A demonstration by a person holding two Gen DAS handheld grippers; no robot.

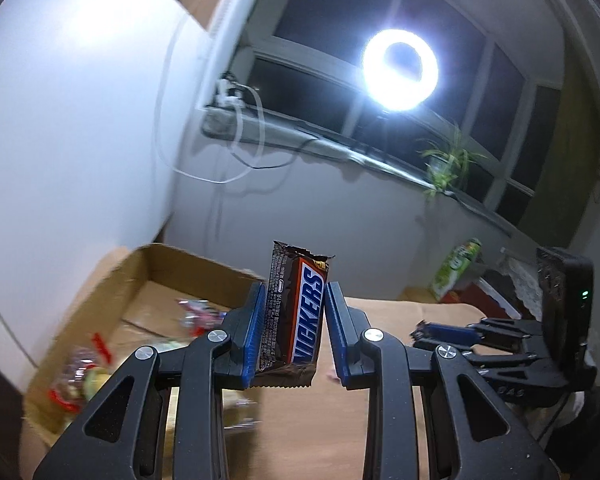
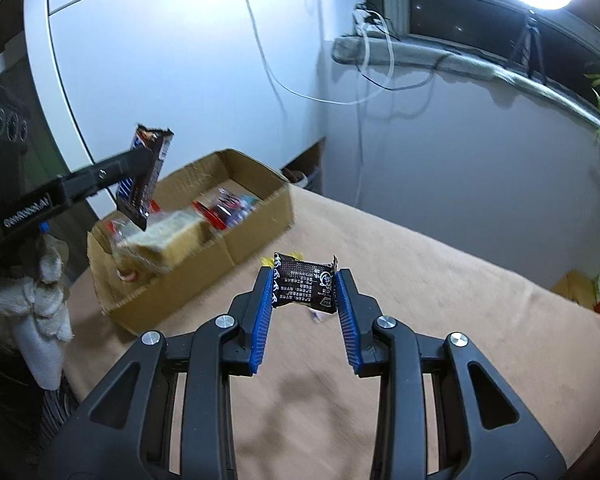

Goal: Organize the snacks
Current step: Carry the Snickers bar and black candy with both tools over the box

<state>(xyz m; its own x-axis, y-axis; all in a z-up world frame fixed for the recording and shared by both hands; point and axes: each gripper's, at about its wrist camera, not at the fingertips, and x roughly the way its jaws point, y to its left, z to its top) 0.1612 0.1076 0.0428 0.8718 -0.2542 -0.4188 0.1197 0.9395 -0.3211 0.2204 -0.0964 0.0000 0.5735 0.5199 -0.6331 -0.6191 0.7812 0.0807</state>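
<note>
"NICKERS" on candy bar wrapper

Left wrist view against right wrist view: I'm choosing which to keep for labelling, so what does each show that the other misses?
Only the left wrist view shows the Snickers lettering on the bar in the left gripper, plus a green carton. Only the right wrist view shows the dark snack packet held by the right gripper and a bread bag in the box. Both show the cardboard box, ring light and tan tabletop.
</note>
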